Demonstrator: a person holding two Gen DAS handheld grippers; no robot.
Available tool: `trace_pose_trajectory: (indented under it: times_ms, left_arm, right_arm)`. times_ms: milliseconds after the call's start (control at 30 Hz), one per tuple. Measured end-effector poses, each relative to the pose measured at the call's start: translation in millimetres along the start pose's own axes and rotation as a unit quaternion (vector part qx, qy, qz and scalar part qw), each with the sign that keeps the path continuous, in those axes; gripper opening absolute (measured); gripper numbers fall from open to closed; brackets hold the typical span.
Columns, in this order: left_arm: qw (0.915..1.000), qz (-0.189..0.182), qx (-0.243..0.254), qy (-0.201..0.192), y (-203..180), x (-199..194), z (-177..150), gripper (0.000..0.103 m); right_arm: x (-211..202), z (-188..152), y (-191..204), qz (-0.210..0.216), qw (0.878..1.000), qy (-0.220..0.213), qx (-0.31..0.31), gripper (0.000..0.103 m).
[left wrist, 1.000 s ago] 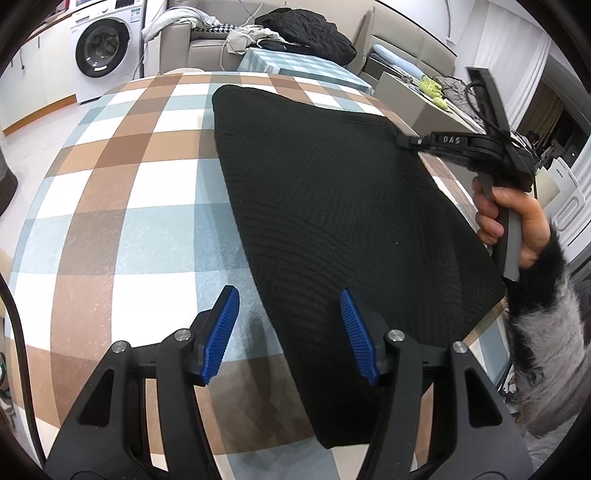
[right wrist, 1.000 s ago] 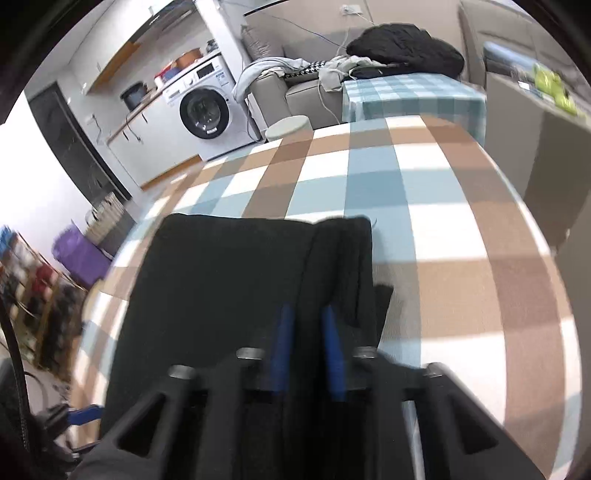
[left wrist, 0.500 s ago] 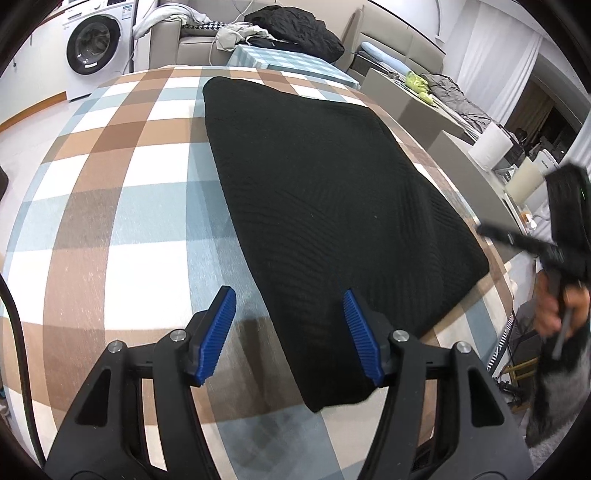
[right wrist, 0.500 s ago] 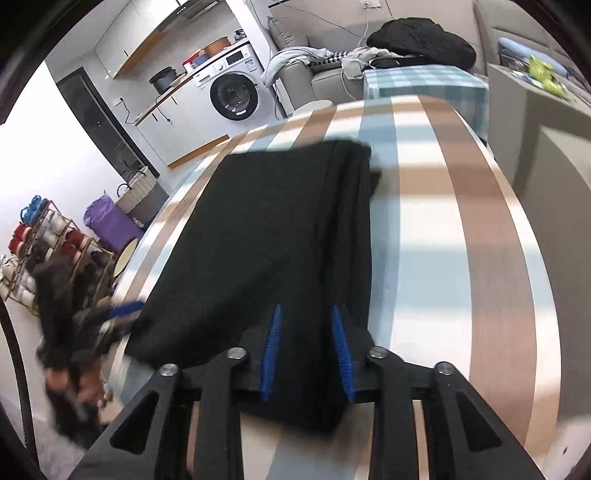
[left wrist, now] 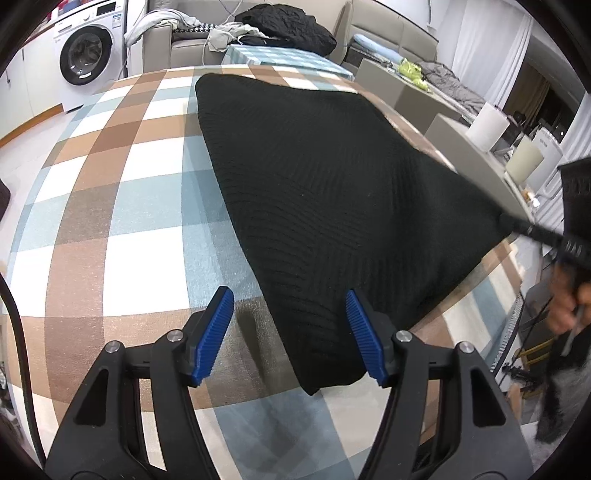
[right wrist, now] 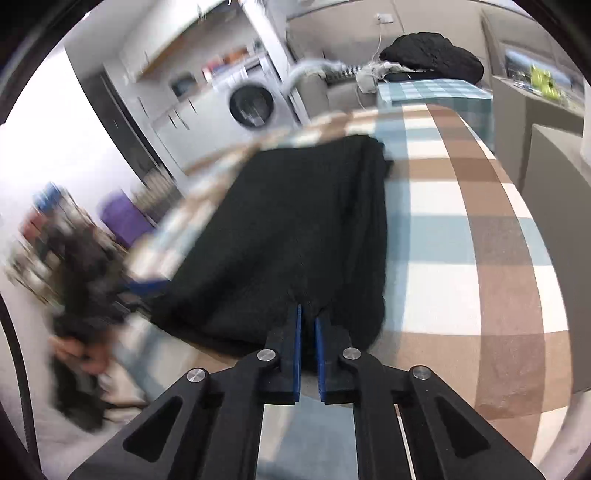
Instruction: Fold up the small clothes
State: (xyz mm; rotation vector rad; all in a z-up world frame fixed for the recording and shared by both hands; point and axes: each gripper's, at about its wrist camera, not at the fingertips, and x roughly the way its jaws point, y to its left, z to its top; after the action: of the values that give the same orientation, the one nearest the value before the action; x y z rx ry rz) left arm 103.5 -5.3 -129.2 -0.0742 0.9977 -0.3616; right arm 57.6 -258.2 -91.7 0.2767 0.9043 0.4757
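A black knitted garment (left wrist: 325, 192) lies flat on the checked tablecloth (left wrist: 110, 206). My left gripper (left wrist: 290, 334) is open with blue pads, just above the garment's near corner, one pad each side of its left edge. In the right wrist view the same garment (right wrist: 295, 229) stretches away from me. My right gripper (right wrist: 308, 347) is shut on the garment's near edge and pulls it taut. In the left wrist view it (left wrist: 517, 225) shows at the far right, gripping the garment's right corner.
A washing machine (left wrist: 86, 53) stands at the back left. A sofa with a black coat (left wrist: 288, 24) and loose clothes sits behind the table. Side tables with white cylinders (left wrist: 487, 125) stand to the right. The table's edge runs close to the right gripper.
My right gripper has closed on the garment's edge and pulled back toward the table's edge, drawing the corner out. My left gripper has stayed open near the near corner.
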Motion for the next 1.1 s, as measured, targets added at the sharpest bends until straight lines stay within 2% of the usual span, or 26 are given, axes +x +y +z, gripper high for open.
trace_pose_trajectory:
  times_ms: [33, 67, 167, 233, 400, 433, 600, 733, 767, 867, 933, 1100]
  left_arm:
    - [1.0, 0.004, 0.005, 0.003, -0.6, 1.9, -0.6, 0.061]
    - [0.9999, 0.008, 0.008, 0.007, -1.1, 4.2, -1.5, 0.062]
    - [0.9997, 0.014, 0.015, 0.014, -0.3, 8.0, -3.9, 0.063]
    - [0.9996, 0.015, 0.016, 0.015, 1.4, 8.1, -4.7, 0.066]
    - [0.9998, 0.012, 0.012, 0.011, 5.9, 1.7, -4.3, 0.067]
    - [0.9998, 0.012, 0.011, 0.006, 5.7, -1.7, -3.8, 0.067]
    - [0.9994, -0.005, 0.022, -0.028, -6.3, -15.5, 6.9, 0.067]
    - [0.9973, -0.029, 0.05, -0.045, -28.7, -10.1, 17.5, 0.067]
    - [0.9964, -0.038, 0.059, -0.047, -34.6, -6.2, 18.3, 0.067]
    - [0.9951, -0.048, 0.081, -0.029, -47.0, 12.0, 16.2, 0.067]
    - [0.9953, -0.043, 0.085, -0.016, -50.5, 19.3, 11.1, 0.067]
    - [0.9941, -0.044, 0.098, -0.011, -48.4, 17.9, 0.1, 0.067]
  right_arm:
    - [-3.2, 1.5, -6.5, 0.004, 1.0, 0.0, 0.014, 0.005]
    - [-1.0, 2.3, -12.0, -0.009, 1.0, 0.007, 0.018, 0.005]
    - [14.0, -3.0, -24.3, -0.02, 0.998, 0.043, 0.031, 0.004]
    - [24.0, -8.7, -27.6, -0.033, 0.997, 0.066, 0.026, 0.005]
    - [21.0, -4.8, -18.5, -0.048, 0.996, 0.077, -0.007, 0.008]
    - [18.5, -3.2, -17.7, -0.05, 0.996, 0.075, -0.014, 0.012]
    - [-1.0, 8.2, -16.6, -0.051, 0.999, 0.008, -0.008, 0.015]
    - [16.3, 18.7, 3.8, -0.06, 0.998, -0.014, -0.03, 0.024]
    - [32.6, 21.7, 16.8, -0.062, 0.996, -0.009, -0.056, 0.024]
    - [57.0, 23.3, 27.6, -0.046, 0.996, 0.003, -0.08, 0.025]
    - [70.3, 20.2, 27.9, -0.074, 0.992, 0.024, -0.098, 0.025]
    - [59.9, 10.2, 15.0, -0.083, 0.991, 0.041, -0.097, 0.025]
